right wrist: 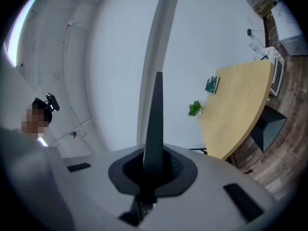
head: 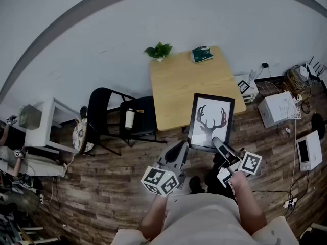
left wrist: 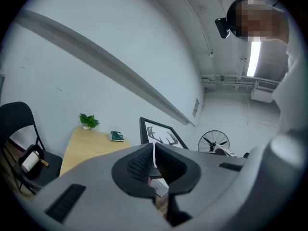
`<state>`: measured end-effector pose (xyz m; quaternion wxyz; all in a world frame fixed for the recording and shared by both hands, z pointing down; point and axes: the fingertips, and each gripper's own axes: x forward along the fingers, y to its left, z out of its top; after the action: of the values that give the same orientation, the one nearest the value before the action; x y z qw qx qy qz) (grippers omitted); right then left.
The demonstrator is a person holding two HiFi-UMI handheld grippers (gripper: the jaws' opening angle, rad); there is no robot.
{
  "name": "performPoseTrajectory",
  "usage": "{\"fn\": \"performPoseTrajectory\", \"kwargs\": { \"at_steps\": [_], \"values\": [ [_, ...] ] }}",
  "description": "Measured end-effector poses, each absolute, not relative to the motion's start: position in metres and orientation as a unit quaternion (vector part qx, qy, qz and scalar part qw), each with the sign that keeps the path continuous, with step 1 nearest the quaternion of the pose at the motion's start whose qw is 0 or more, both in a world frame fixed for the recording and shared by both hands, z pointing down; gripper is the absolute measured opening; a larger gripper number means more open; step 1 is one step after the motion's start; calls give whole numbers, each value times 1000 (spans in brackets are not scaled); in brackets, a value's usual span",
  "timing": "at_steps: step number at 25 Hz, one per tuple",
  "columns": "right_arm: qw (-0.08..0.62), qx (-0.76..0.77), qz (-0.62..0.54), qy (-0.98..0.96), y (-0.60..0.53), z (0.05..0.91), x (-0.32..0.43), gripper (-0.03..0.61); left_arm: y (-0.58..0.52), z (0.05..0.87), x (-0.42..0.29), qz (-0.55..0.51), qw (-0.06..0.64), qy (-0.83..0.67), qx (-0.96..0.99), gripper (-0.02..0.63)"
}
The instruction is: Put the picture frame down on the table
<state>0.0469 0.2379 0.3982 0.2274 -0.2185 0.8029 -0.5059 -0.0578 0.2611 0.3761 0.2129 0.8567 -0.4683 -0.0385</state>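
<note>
The black picture frame [head: 211, 121] with a deer-antler print hangs tilted over the near edge of the wooden table [head: 179, 80]. My right gripper [head: 217, 143] is shut on its lower edge. In the right gripper view the frame [right wrist: 155, 109] rises edge-on out of the jaws of the right gripper [right wrist: 154, 153]. My left gripper [head: 182, 147] is just left of the frame's lower left corner, its jaws shut with nothing in them. In the left gripper view the frame [left wrist: 163, 134] stands beyond the left gripper [left wrist: 154, 149].
A potted plant [head: 159, 50] and a green book [head: 202, 54] sit at the table's far edge. A black chair [head: 115, 117] with a bottle [head: 130, 119] stands left of the table. A white box [head: 278, 108] and cables lie on the floor at right.
</note>
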Motion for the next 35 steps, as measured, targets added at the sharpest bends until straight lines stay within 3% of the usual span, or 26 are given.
{"fn": "performPoseTrajectory", "kwargs": {
  "at_steps": [21, 35],
  "values": [
    [225, -212, -521, 796, 252, 404, 39, 9, 276, 378, -61, -42, 214, -459, 862, 15],
    [218, -202, -552, 779, 190, 423, 47, 9, 214, 388, -58, -31, 222, -471, 853, 14]
  ]
}}
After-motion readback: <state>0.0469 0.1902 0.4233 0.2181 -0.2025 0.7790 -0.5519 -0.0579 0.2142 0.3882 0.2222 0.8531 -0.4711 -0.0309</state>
